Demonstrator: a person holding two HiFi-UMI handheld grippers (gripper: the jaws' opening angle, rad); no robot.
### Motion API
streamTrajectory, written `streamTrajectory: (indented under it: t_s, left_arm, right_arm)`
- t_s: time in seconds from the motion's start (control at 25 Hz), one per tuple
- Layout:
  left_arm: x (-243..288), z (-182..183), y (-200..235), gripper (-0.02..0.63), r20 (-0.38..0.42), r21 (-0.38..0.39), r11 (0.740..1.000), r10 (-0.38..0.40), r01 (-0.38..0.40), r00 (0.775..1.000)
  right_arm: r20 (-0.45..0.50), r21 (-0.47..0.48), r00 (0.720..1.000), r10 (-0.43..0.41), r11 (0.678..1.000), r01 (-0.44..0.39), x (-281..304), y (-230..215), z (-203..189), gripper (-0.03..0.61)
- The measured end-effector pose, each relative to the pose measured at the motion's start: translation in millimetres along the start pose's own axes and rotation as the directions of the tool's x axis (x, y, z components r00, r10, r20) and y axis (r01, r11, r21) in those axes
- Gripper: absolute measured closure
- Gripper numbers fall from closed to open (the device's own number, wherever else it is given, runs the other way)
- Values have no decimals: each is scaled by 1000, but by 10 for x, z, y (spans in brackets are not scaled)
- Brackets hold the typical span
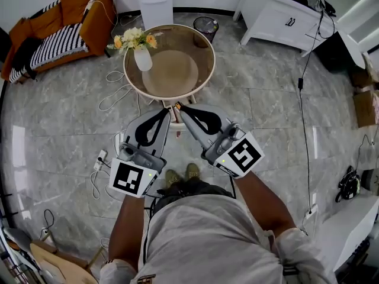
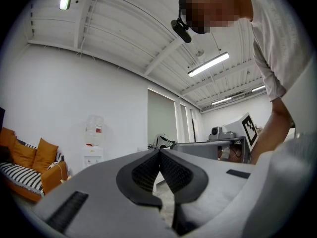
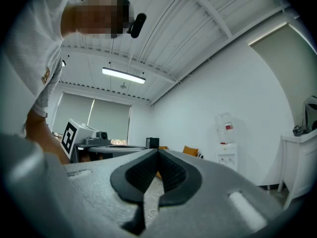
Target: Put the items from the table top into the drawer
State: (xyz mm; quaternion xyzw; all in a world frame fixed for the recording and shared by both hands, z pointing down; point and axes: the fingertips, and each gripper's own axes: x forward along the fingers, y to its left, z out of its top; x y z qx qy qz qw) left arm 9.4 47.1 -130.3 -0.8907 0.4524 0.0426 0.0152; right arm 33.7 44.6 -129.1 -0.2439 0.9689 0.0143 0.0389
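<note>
Head view: the vase of flowers (image 1: 143, 58) stands upright near the far-left rim of the round glass surface (image 1: 183, 70). The left claw (image 1: 167, 110) and right claw (image 1: 181, 108), both closed on nothing, hang just off the near edge. The vase looks top-heavy, so a high or one-sided grab could tip it and spill it.

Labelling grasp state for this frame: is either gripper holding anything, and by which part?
Nothing is held. The left gripper and the right gripper are both shut, jaw tips meeting with nothing between them.
</note>
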Motion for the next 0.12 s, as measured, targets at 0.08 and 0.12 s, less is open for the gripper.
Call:
streamTrajectory:
  t_s: [0.08,0.12]
  left_arm:
    - [-26,-8,-11,614,0,-1,1000,-1,1,1000]
    - [-39,-13,-16,614,-1,-2,1000,-1,1,1000]
  right_arm:
    - [-2,-1,1000,-2,1000,2,-13,23,-4,578]
    - [-3,-2,1000,-3,1000,3,-19,35,-5,578]
